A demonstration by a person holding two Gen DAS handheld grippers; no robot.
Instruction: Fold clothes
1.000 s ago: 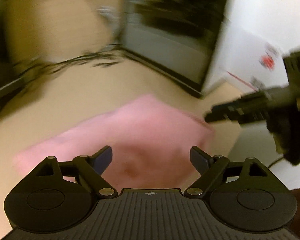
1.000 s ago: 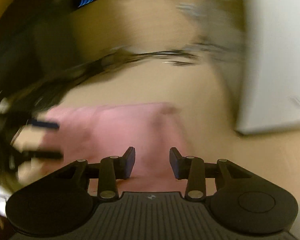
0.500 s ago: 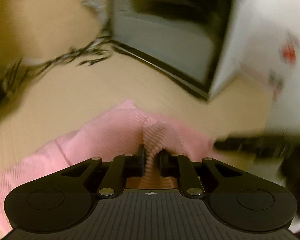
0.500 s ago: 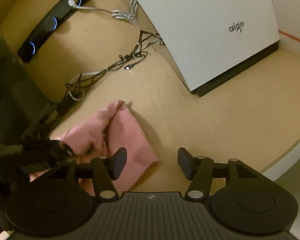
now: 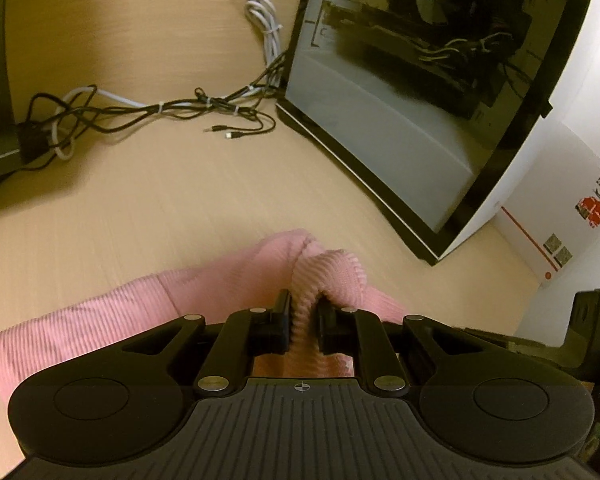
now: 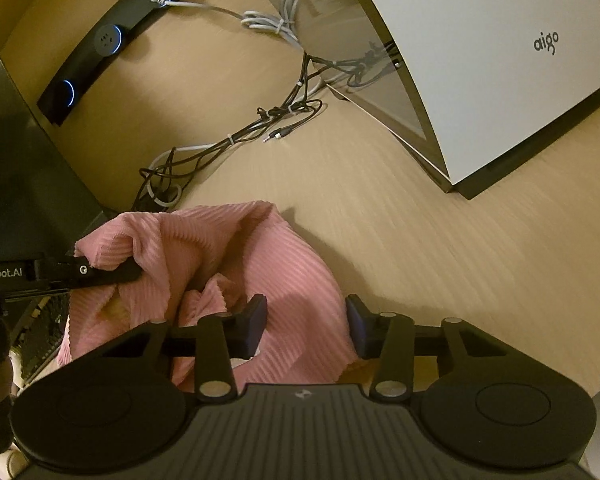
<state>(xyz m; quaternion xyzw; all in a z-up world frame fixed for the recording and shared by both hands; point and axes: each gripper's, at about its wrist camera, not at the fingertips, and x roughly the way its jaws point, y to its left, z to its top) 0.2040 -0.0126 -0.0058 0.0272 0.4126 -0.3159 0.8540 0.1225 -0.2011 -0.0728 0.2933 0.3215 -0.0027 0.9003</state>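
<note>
Cloth: pink ribbed knit, crumpled on the desk right in front of you; one ridge is bunched up, the rest spreads flat toward your left.
L gripper: narrow, your jaws pinch a raised fold of the cloth; ribs show squeezed between the pads.
R gripper: wide apart, nothing in it; it sits over the near right part of the cloth, whether the pads touch the fabric I can't tell.
Edges: desk edge shows at lower right in the R view, near your R gripper. PC case stands to the right, well apart from the cloth. Cables lie behind the cloth; in the R view the far cloth edge sits just beside their loop.
Room: bare wood between cloth and PC case, and between cloth and cables in the L view.
L view only: glass side of the case w/ parts inside, a white box w/ red print at far right.
R view only: power strip w/ blue rings at the back, dark panel at left, and your L gripper from the side, clamped on the cloth's upper left corner.
</note>
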